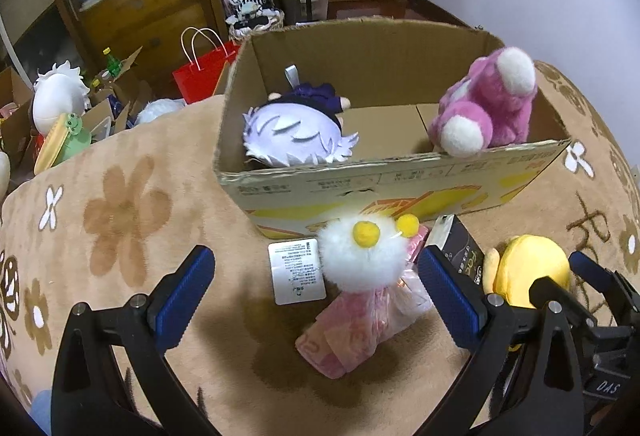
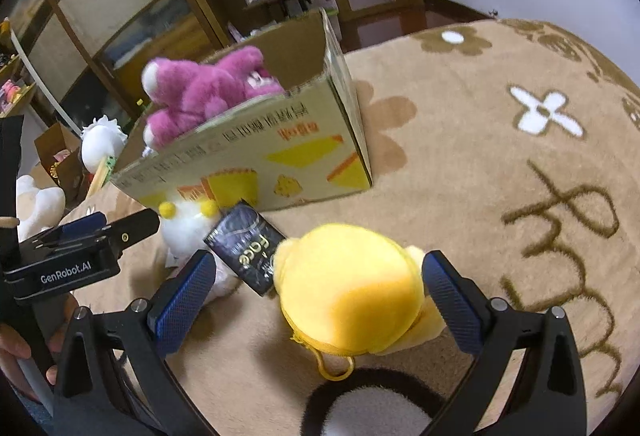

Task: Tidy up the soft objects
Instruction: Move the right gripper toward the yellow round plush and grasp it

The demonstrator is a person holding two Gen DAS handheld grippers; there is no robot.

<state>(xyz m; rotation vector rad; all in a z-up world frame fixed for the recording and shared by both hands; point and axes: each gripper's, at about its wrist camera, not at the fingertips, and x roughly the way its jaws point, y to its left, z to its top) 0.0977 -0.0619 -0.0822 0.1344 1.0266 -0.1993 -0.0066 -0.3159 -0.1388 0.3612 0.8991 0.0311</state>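
Note:
A cardboard box [image 1: 400, 191] stands on the tan flowered blanket [image 1: 132, 211]. Inside lie a purple-haired doll [image 1: 296, 131] and a pink plush bear [image 1: 488, 107]; the box [image 2: 280, 155] and bear [image 2: 208, 91] also show in the right wrist view. My left gripper [image 1: 316, 296] is open around a white fluffy toy with yellow pompoms [image 1: 360, 256] on a pink wrapped bundle [image 1: 356, 328]. My right gripper [image 2: 320, 296] is open around a yellow plush [image 2: 352, 288]; the plush also shows in the left wrist view [image 1: 532, 268]. A dark "face" box [image 2: 248, 248] lies between the toys.
A white paper tag [image 1: 298, 272] lies beside the fluffy toy. A black-and-white plush [image 2: 372, 408] sits under the right gripper. Off the blanket's left edge are a red bag [image 1: 204, 71], cartons, bottles and other plush toys [image 1: 56, 95]. Shelves stand behind.

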